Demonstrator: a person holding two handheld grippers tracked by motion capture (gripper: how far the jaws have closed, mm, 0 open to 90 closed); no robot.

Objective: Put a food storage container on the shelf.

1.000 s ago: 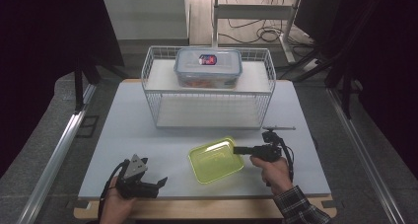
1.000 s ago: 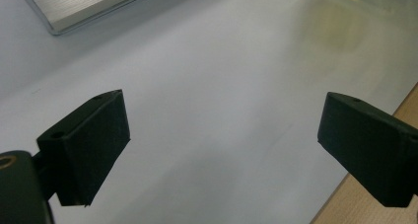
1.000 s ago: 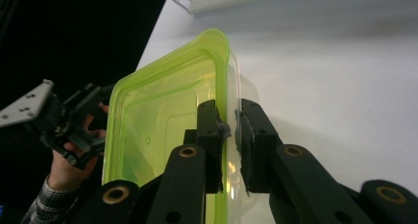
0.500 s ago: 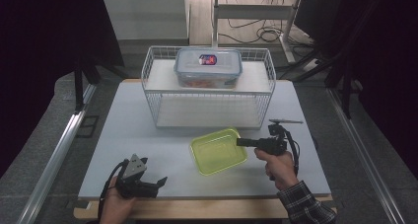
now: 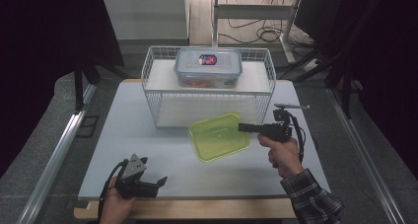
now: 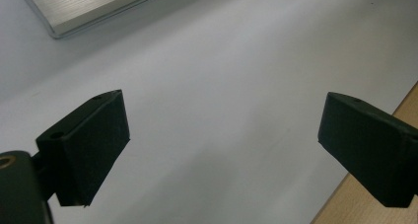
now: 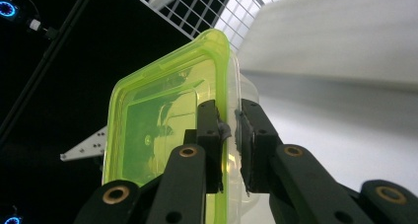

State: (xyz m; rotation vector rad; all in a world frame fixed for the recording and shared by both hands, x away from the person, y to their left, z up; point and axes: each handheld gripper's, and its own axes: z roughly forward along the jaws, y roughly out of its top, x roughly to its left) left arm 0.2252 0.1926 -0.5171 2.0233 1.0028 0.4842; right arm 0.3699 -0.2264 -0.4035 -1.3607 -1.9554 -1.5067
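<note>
Right gripper view, right tool (image 7: 229, 135) clamping green-lidded container (image 7: 162, 115)

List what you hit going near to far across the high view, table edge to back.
left gripper → green-lidded container held in the right gripper → white wire basket → clear lidded box on top of it

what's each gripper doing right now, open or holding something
Left gripper: open, empty, above the white table.
Right gripper: shut on the rim of the yellow-green lidded plastic container.
</note>
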